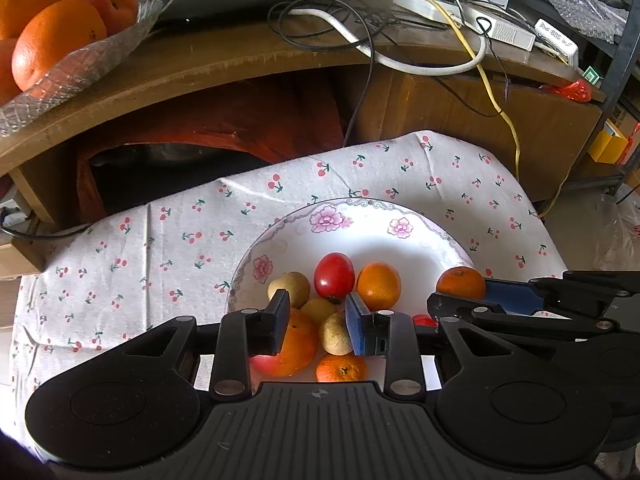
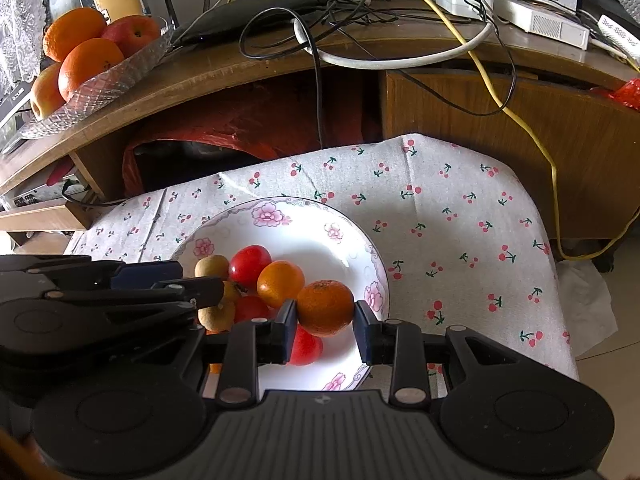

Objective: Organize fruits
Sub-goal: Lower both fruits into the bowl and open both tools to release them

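Nearest, our right gripper (image 2: 325,322) pinches a mandarin (image 2: 325,307) across its middle, both pads touching the peel, above the near rim of the floral plate (image 2: 340,224). Our left gripper (image 1: 318,320) hangs wide open over the pile, gripping nothing. Under it: longans (image 1: 335,333), more mandarins (image 1: 378,285), cherry tomato (image 1: 334,275). We judge the mandarin light, soft-skinned and easily bruised; hold it at the equator, gentle squeeze. Plate sits on the cherry-print cloth (image 2: 460,216). Farther back, a glass dish (image 2: 100,84) holds oranges (image 2: 90,65) and an apple (image 2: 130,31). No readable writing.
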A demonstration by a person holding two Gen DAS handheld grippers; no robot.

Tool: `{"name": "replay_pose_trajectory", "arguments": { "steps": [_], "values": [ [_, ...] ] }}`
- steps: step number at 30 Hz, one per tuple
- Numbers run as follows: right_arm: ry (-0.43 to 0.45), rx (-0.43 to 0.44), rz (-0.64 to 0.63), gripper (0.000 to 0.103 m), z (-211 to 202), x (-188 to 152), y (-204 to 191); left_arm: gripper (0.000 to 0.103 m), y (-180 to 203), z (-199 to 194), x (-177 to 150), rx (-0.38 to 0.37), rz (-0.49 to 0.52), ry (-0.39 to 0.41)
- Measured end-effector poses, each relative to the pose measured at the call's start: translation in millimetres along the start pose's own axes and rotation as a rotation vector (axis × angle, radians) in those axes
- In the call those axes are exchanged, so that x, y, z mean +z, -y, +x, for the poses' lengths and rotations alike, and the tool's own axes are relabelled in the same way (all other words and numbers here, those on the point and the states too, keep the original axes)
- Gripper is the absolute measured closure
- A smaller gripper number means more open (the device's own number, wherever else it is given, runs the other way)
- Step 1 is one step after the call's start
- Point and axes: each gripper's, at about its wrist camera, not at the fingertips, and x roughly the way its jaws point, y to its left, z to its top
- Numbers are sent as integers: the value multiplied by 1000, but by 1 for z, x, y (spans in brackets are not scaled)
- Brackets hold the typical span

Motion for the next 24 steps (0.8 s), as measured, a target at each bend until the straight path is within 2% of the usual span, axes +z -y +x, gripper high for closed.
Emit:
{"name": "replay_pose_trajectory", "arguments": {
  "steps": [4, 11, 24],
  "values": [
    [-1, 0, 8, 70, -3, 0, -1, 50, -3, -3, 0, 27, -8, 8],
    [3, 6, 5, 69, -6, -1, -2, 49, -6, -7, -1, 24, -18, 16],
    [24, 36, 31, 69, -19, 0, -1, 42, -12, -21, -2, 20, -41, 54]
  ]
}}
